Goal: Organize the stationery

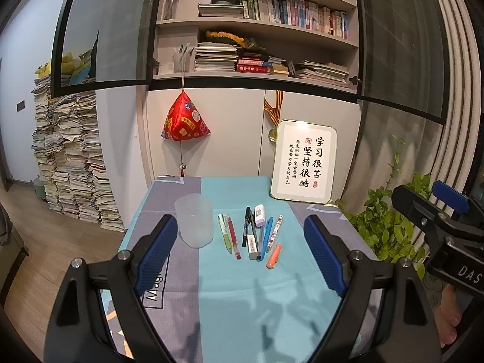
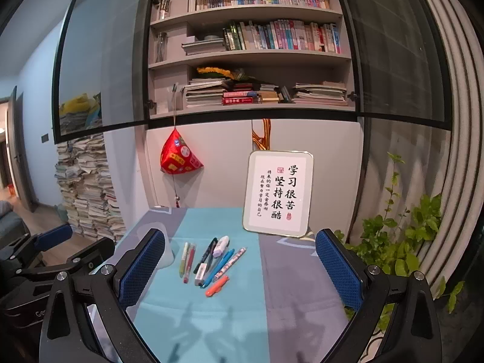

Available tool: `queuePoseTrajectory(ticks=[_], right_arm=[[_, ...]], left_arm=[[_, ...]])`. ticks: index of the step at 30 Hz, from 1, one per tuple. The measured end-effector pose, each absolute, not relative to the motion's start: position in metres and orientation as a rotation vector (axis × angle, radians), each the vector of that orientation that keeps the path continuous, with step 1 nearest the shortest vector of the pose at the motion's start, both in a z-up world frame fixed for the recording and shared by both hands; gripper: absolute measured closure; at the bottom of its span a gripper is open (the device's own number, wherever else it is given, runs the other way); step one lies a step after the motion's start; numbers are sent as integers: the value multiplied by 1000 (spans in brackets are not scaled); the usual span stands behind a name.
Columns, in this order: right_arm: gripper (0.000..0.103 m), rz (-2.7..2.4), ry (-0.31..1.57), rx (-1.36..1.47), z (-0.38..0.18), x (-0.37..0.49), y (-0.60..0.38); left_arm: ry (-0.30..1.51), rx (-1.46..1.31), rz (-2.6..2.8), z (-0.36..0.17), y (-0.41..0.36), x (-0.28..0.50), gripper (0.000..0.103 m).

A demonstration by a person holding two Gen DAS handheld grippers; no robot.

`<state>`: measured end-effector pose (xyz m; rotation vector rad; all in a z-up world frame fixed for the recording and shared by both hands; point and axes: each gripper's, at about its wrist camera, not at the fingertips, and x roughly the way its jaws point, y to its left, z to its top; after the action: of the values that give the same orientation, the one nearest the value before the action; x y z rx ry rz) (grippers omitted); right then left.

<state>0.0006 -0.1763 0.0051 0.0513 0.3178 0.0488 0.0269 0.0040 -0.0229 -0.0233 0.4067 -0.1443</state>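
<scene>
A frosted plastic cup (image 1: 194,220) stands upright on the table, to the left of a loose row of stationery. The row holds a green pen (image 1: 224,233), a red pen (image 1: 233,238), a black pen (image 1: 246,227), a white eraser (image 1: 252,246), a correction tape (image 1: 259,215), a blue pen (image 1: 266,236), a patterned pen (image 1: 276,226) and an orange marker (image 1: 273,256). My left gripper (image 1: 240,252) hovers open in front of them, holding nothing. My right gripper (image 2: 239,269) is open too and empty, with the orange marker (image 2: 216,286) just ahead; its left finger hides part of the cup (image 2: 168,251).
A teal and grey cloth (image 1: 242,302) covers the table. A framed calligraphy sign (image 1: 303,161) leans at the back right. A leafy plant (image 1: 387,227) grows off the right edge. A red hanging ornament (image 1: 184,119) and bookshelves are behind; paper stacks (image 1: 72,157) stand at left.
</scene>
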Motion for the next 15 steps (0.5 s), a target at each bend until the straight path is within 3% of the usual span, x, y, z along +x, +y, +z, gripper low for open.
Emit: queuePoseTrajectory(ticks=[15], right_arm=[[9, 38, 374, 69, -7, 33, -176]], left_arm=[[461, -23, -148, -38, 1, 55, 18]])
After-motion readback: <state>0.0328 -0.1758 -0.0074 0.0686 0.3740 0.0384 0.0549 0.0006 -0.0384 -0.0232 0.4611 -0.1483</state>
